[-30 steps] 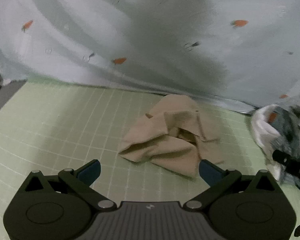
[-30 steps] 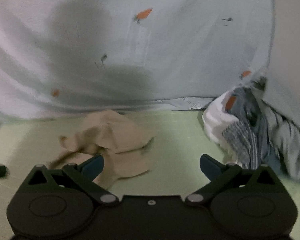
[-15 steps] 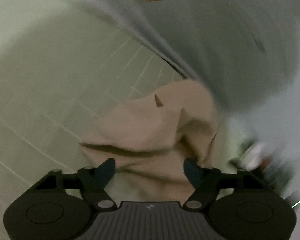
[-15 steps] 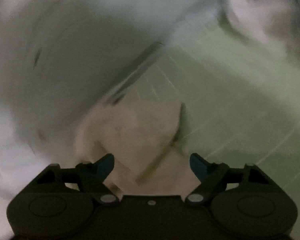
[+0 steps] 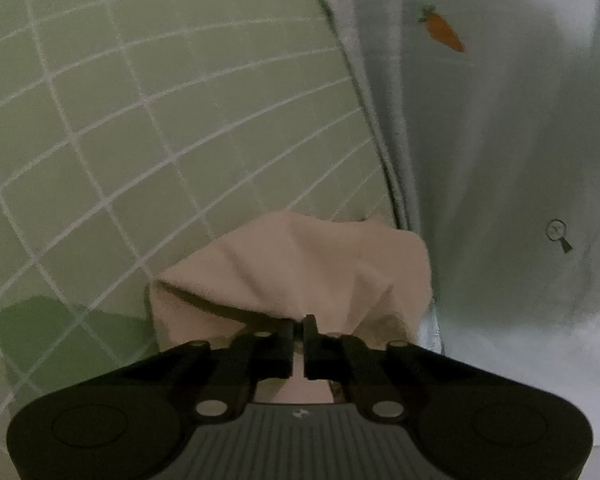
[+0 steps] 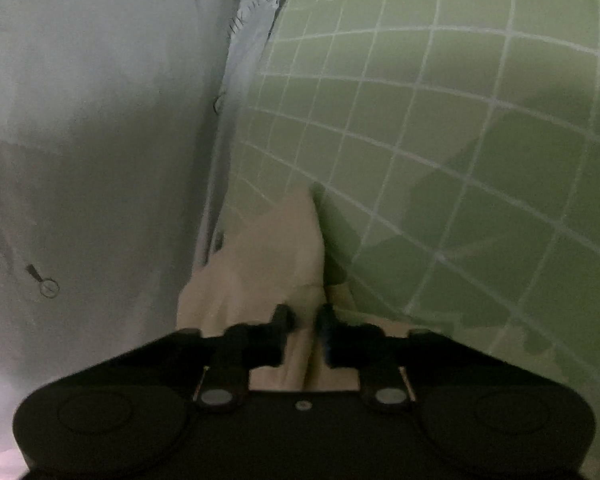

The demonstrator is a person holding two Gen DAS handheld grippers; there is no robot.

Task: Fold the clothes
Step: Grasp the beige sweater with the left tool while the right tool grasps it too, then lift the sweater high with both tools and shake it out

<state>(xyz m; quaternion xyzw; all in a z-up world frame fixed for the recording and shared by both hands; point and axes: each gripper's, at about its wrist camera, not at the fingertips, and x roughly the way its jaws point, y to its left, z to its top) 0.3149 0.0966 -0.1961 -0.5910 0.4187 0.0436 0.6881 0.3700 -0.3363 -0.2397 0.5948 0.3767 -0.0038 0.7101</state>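
A crumpled tan garment (image 5: 292, 256) lies on the green grid mat (image 5: 140, 120), against the edge of a pale blue sheet. My left gripper (image 5: 299, 322) is shut on a fold at the garment's near edge, and the cloth puckers towards the tips. In the right wrist view the same tan garment (image 6: 276, 248) runs up from between the fingers. My right gripper (image 6: 305, 314) is closing, its jaws pinching a ridge of this cloth with only a narrow gap left. Neither gripper shows in the other's view.
The pale blue sheet (image 5: 500, 140) printed with small carrots rises like a wall on the right of the left wrist view. It fills the left of the right wrist view (image 6: 80, 120). The green mat (image 6: 420, 140) stretches away from the garment.
Both grippers came down onto the tan garment, rolling as they went. Their jaws went from wide open to closed on its folds. The striped pile of clothes has left both views.
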